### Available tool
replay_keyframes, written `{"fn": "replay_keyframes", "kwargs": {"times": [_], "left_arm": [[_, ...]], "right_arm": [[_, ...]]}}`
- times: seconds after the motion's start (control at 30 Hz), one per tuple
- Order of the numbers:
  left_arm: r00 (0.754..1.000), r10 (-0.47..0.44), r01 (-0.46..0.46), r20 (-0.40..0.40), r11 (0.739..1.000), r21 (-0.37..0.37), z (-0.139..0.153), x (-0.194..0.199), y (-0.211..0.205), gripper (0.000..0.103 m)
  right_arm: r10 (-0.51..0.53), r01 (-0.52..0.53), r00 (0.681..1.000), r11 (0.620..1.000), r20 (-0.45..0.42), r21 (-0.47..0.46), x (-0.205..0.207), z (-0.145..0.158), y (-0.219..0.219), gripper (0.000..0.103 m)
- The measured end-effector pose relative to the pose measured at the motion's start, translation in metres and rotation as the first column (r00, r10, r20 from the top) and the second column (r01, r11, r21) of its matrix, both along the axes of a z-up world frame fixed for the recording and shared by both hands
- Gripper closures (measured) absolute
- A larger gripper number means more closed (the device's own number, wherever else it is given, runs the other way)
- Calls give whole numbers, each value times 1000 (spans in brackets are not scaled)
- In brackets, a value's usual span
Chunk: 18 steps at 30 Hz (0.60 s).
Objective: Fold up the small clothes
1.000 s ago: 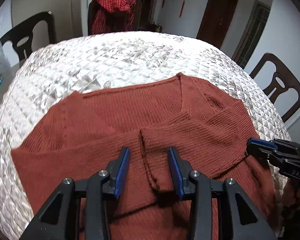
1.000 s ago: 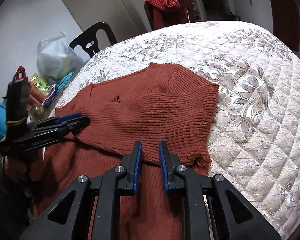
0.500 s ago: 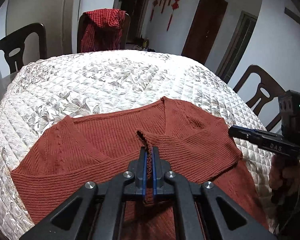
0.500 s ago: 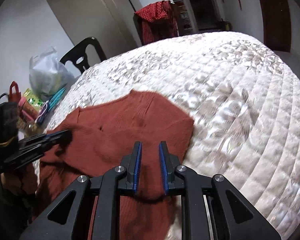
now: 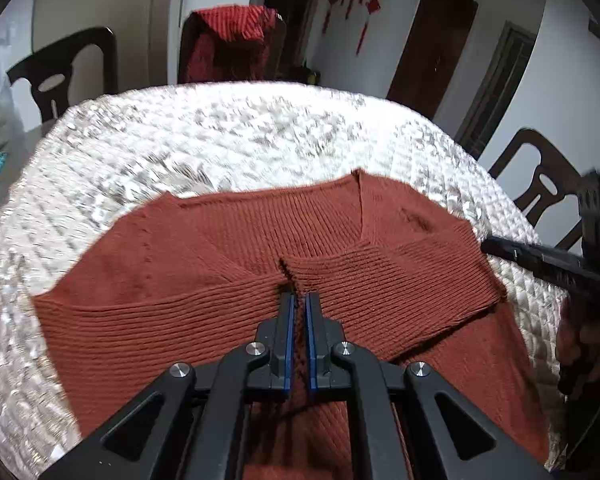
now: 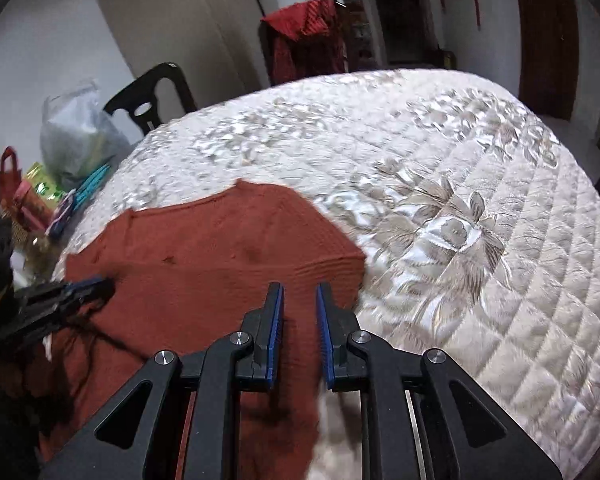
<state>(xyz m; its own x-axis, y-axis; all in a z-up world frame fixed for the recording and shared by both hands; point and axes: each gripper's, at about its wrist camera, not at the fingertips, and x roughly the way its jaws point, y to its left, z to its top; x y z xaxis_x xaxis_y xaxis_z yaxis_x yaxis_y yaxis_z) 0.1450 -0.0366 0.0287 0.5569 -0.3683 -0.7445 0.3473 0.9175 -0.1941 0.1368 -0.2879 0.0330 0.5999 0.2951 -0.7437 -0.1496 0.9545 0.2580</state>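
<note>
The left gripper [image 5: 298,304] pinches the sweater [image 5: 228,280] cuff at lower centre. The right gripper [image 6: 299,300], jaws narrowly apart and empty, hovers over the garment's right edge.

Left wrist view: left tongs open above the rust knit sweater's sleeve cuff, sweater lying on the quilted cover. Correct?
Not quite. In the left wrist view the left tongs are shut on the sleeve cuff, not open above it. The rust knit sweater does lie on the quilted cover.
</note>
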Motion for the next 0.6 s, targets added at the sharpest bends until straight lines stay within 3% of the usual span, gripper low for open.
{"fn": "replay_keyframes", "kwargs": {"times": [0.13, 0.23, 0.4, 0.6], "left_arm": [[1000, -21, 21, 19, 1000, -14, 6, -17, -2, 95], [998, -52, 52, -37, 999, 8, -9, -21, -12, 95], [998, -53, 54, -37, 998, 17, -8, -24, -13, 95], [999, -35, 34, 21, 998, 53, 4, -6, -21, 92]], "right_arm": [[32, -33, 999, 998, -33, -48, -23, -11, 7, 87], [40, -41, 999, 996, -14, -74, -32, -17, 6, 86], [23, -24, 1000, 996, -14, -84, -31, -9, 3, 86], [5, -4, 1000, 998, 15, -59, -4, -2, 3, 86]]}}
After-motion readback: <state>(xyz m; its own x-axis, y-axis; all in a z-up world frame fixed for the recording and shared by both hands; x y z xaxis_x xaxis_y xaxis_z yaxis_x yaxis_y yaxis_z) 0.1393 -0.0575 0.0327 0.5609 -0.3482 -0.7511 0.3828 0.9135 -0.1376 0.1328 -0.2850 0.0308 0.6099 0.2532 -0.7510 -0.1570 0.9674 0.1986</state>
